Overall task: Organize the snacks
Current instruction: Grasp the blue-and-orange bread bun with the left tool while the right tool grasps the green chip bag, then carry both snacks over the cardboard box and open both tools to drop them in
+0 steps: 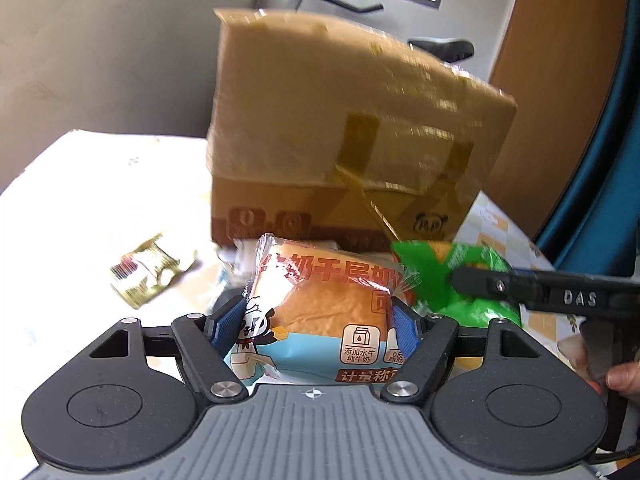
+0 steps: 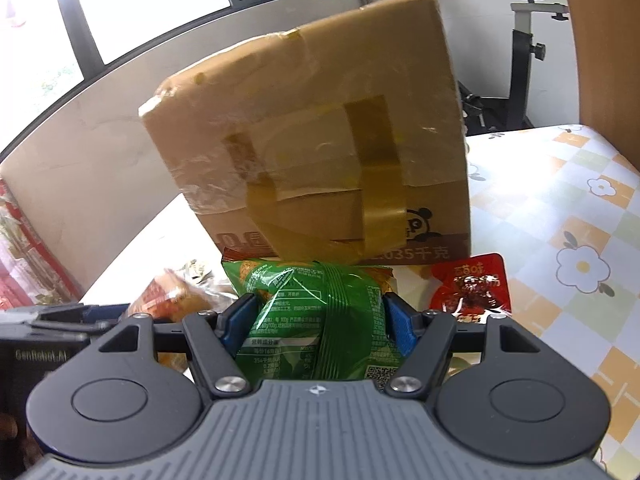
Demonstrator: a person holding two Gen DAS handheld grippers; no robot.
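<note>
Sunlit and cluttered, the room behind held an exercise bike [image 2: 524, 36] by the windows, and a floral-checked cloth covered the surface [image 2: 580, 240] where the snacks lay. A taped cardboard box [image 1: 340, 140] stood at the back of that surface, its flap raised and tilted toward the cameras, which suggested it was the container meant to take the packets.

The left gripper [image 1: 316, 320] had its 2 blue-padded fingers [image 1: 226, 320] closed on a wrapped layered bread [image 1: 320, 312], squeezing it at the sides so the clear wrapper puckered. It sat just in front of the box, near its lower edge. The right gripper [image 2: 316, 320] was likewise clamped on a green snack bag [image 2: 316, 320], the foil creased into folds between the pads; a side grip like that probably kept the soft bag from slipping. In the left view the green bag sat just beside the bread, so both hands worked close together, probably to load the box in turn.

2 items lay loose: a red sachet [image 2: 472, 288] near the box's right corner, and a crumpled yellowish wrapper [image 1: 148, 276] to the left, well apart from the bread. Whether the box already held anything could not be told, since its opening was hidden. Blur on the box hinted at motion.
</note>
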